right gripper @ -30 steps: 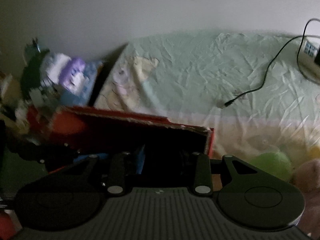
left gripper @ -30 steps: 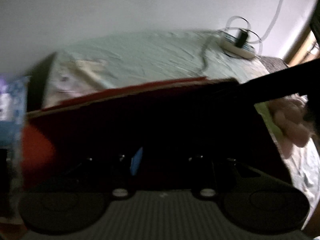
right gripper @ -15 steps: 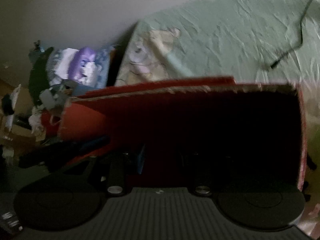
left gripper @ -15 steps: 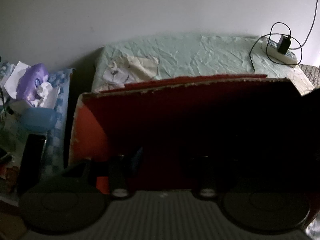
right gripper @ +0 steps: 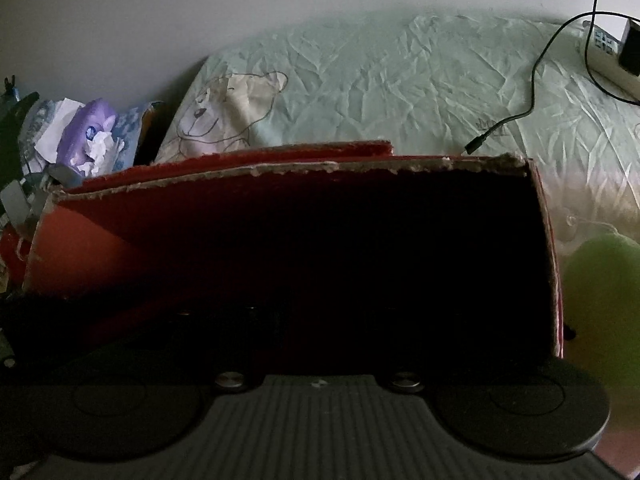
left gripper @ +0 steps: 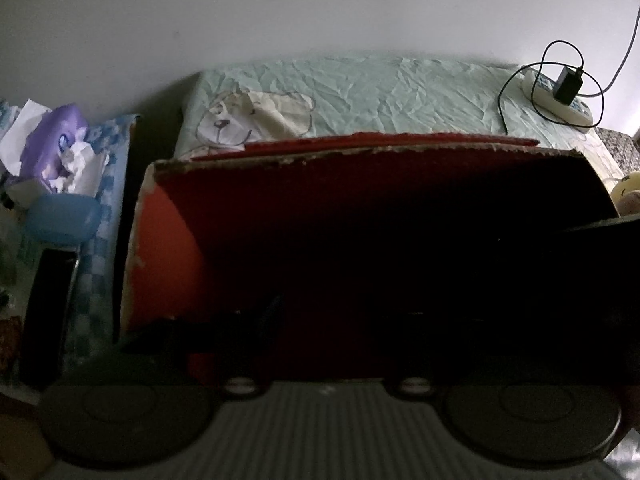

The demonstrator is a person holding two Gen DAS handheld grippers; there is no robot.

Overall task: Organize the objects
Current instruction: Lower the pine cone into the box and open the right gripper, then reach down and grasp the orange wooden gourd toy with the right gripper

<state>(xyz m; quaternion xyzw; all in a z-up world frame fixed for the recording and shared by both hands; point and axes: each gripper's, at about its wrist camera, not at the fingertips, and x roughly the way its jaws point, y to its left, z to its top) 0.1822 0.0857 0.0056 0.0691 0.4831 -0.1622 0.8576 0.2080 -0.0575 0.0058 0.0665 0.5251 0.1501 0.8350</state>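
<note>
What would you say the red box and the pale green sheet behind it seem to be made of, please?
The red box looks like cardboard with a matte red facing: its torn top edge shows pale, frayed fibre. The pale green sheet looks like thin woven fabric, matte and finely creased all over, with a printed bear; the exact fibre cannot be told.

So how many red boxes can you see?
1. The red box sits on the bed, right in front of both cameras. Its inside is too dark to see, so things may be hidden there.

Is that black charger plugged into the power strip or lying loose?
Plugged in: the charger stands on the power strip on the bed; its cable's far end lies loose.
</note>
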